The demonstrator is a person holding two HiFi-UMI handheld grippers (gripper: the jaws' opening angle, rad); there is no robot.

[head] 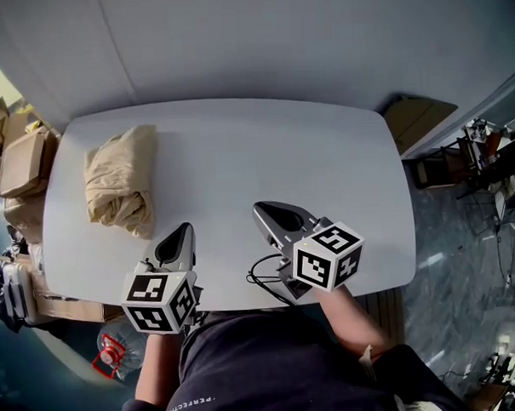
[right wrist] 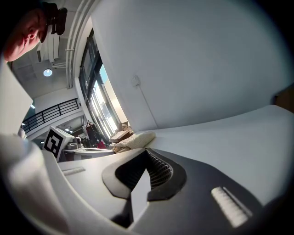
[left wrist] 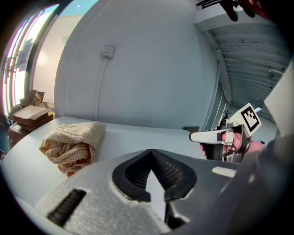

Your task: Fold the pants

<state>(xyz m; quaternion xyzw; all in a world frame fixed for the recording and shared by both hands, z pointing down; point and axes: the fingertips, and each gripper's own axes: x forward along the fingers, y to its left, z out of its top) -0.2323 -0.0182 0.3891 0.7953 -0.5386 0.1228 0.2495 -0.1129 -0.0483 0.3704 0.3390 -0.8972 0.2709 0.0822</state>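
The pants [head: 120,182] are a tan checked bundle, folded up and lying on the left part of the white table [head: 323,155]. They also show at the left in the left gripper view, as pants [left wrist: 71,142], and far off as pants [right wrist: 133,140] in the right gripper view. My left gripper [head: 185,232] hovers over the table's near edge, just right of the bundle, shut and empty. My right gripper [head: 262,210] is at the near middle, shut with nothing in it. Neither touches the cloth.
Cardboard boxes [head: 17,164] stand on the floor left of the table, and another box [head: 415,117] beyond its right end. A black cable [head: 265,281] loops at the near edge by the right gripper. A chair [head: 447,162] stands at the right.
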